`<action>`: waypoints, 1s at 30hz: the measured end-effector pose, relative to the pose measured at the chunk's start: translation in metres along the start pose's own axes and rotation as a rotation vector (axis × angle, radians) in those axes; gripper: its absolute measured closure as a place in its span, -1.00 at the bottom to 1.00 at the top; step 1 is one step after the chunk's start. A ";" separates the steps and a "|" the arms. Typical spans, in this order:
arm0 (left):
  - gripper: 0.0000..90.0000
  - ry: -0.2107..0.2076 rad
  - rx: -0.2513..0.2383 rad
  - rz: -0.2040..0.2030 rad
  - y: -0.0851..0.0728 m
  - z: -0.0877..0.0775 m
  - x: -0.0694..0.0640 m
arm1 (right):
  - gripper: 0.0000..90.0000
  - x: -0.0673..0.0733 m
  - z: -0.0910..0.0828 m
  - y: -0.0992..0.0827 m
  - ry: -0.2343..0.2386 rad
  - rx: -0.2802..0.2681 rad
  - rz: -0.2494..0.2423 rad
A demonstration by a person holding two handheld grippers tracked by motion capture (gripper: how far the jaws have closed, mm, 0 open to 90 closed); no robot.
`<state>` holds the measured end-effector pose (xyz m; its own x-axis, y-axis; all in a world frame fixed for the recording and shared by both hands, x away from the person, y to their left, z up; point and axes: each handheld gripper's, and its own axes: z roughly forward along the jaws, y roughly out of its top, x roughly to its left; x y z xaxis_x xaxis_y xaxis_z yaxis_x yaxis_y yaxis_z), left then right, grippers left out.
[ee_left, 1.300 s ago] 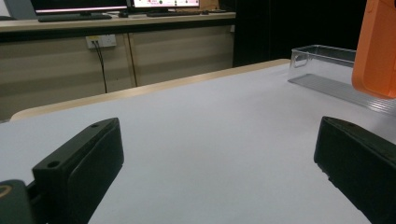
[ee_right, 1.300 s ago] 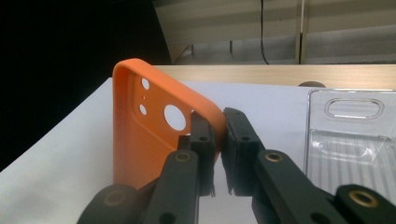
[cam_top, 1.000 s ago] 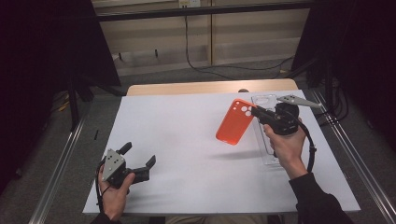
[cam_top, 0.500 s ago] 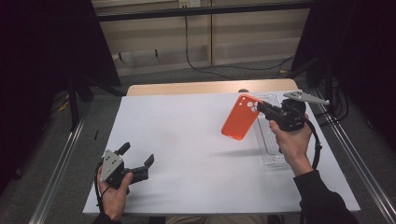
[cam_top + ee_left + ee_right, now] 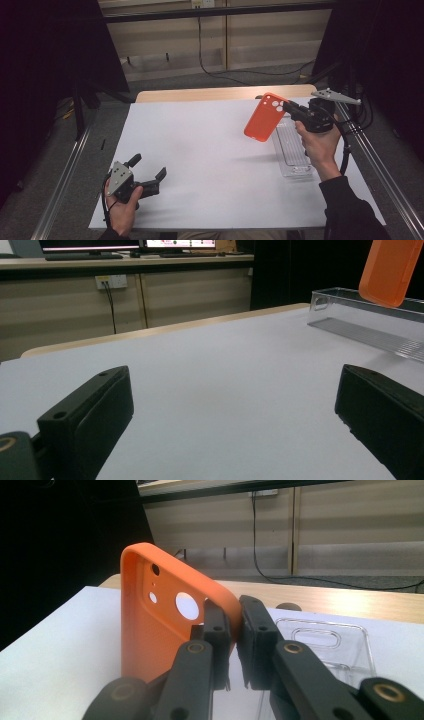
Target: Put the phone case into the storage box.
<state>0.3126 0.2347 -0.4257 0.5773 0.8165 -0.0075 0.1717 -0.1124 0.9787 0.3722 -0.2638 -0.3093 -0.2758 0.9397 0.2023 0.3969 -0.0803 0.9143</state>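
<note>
Moved: orange phone case [image 5: 264,118] now higher, above clear tray [image 5: 292,150].
Count: one case, one tray.
Right gripper [image 5: 289,106]: clamped on case.
Left gripper [image 5: 148,174]: wide, resting well left of tray.

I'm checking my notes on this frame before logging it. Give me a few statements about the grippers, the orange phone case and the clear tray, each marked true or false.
1. The right gripper is shut on the orange phone case. True.
2. The orange phone case lies flat on the white table cover. False: it is held up in the air, above the cover.
3. The left gripper is open and holds nothing. True.
4. The clear tray sits near the left gripper. False: it sits at the right side of the table, by the right hand.
5. The case has camera cutouts. True.
</note>
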 end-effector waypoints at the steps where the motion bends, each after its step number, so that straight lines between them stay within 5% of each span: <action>1: -0.95 0.003 0.000 -0.004 0.000 0.000 0.000 | 0.83 -0.001 0.000 0.001 -0.002 0.000 -0.001; 9: -0.95 0.001 0.012 -0.007 -0.001 0.001 0.001 | 0.83 -0.008 -0.001 0.008 -0.015 -0.017 -0.007; 10: -0.95 0.012 0.015 0.028 -0.001 0.001 0.000 | 0.83 -0.009 -0.001 0.009 -0.016 -0.019 -0.012; 30: -0.94 0.004 0.014 0.007 0.000 0.001 -0.002 | 0.83 -0.028 -0.002 0.025 -0.059 -0.044 -0.030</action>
<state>0.3123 0.2329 -0.4263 0.5753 0.8180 0.0004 0.1785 -0.1260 0.9758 0.3880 -0.2928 -0.2912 -0.2340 0.9599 0.1546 0.3501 -0.0652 0.9345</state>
